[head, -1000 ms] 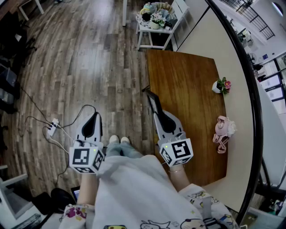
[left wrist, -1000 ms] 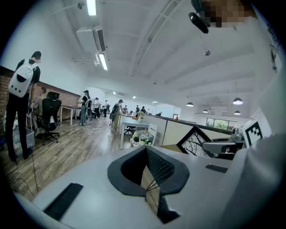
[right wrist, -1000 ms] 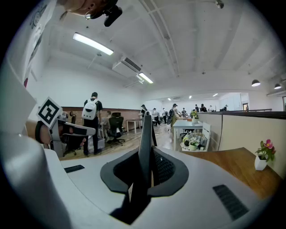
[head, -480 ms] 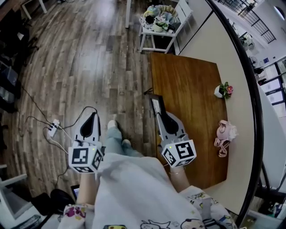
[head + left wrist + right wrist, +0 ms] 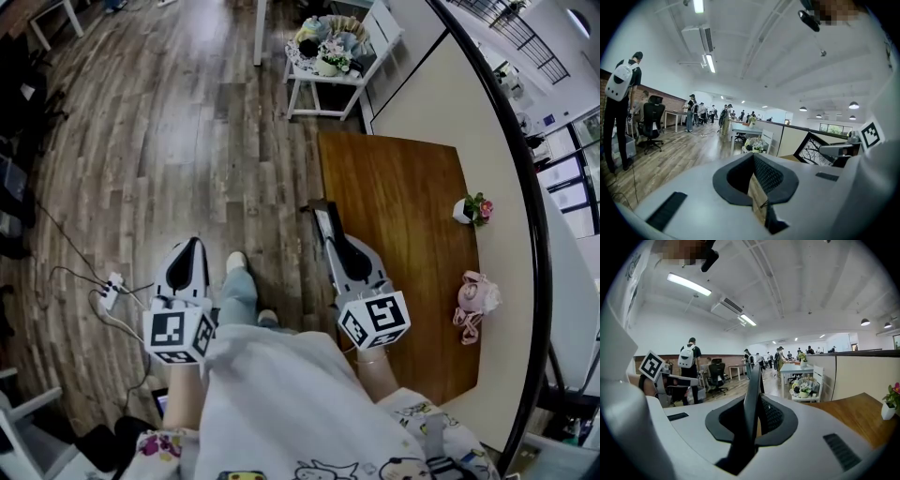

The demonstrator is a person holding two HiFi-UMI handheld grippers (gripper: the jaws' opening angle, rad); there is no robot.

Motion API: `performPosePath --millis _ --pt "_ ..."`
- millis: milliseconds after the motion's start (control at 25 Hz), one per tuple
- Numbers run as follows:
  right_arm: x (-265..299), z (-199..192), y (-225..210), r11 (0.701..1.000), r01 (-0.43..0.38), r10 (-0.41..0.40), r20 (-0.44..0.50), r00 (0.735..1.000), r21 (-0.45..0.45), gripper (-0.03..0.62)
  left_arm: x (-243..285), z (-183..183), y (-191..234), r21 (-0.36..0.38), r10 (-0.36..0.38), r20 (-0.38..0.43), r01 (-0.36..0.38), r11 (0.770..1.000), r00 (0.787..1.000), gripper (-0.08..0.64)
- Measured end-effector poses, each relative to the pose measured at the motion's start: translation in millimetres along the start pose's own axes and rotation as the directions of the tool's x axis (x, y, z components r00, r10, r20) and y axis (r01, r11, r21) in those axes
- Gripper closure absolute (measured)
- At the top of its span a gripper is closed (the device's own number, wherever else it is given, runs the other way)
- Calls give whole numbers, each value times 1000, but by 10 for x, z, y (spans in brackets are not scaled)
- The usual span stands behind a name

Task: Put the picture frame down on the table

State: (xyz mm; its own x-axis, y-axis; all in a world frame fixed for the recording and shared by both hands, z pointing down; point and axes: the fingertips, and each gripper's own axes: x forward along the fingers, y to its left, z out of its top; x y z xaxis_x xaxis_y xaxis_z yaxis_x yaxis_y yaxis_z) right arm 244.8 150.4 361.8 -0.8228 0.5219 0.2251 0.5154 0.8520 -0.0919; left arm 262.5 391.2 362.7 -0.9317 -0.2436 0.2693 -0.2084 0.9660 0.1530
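In the head view the right gripper [image 5: 334,251] is clamped on the picture frame [image 5: 322,217], which sticks out of it toward 11 o'clock, standing on edge. The frame is at the left border of the brown counter [image 5: 403,281], not lying on it. A small flower pot [image 5: 472,208] stands on the counter at 3 o'clock from the frame. The left gripper [image 5: 190,247] is at 9 o'clock from the right one, over the wooden floor [image 5: 159,141], its jaws drawn to a point.

In the left gripper view the left gripper [image 5: 757,185] has its jaws drawn together with nothing between them. At 3 o'clock the frame [image 5: 813,150] shows its glass face.

In the right gripper view the right gripper [image 5: 754,420] has its jaws pressed on both faces of the frame [image 5: 752,390], seen edge-on and upright. The counter [image 5: 848,416] lies at 4 o'clock, the flower pot [image 5: 889,408] on it.
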Motion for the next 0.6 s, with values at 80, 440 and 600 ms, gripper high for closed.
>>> performPosePath --millis 80,440,600 --pt "220 34 -61 1000 8 -8 -6 1000 0 545 221 67 119 -3 -9 -4 9 1000 1000 557" --pt "1114 355 -240 999 46 -46 -14 999 -6 546 1027 414 620 24 -45 -21 45 999 999 557" --pt "1340 398 -271 998 63 -63 -19 998 -4 545 1247 483 770 29 -58 -28 59 998 998 557"
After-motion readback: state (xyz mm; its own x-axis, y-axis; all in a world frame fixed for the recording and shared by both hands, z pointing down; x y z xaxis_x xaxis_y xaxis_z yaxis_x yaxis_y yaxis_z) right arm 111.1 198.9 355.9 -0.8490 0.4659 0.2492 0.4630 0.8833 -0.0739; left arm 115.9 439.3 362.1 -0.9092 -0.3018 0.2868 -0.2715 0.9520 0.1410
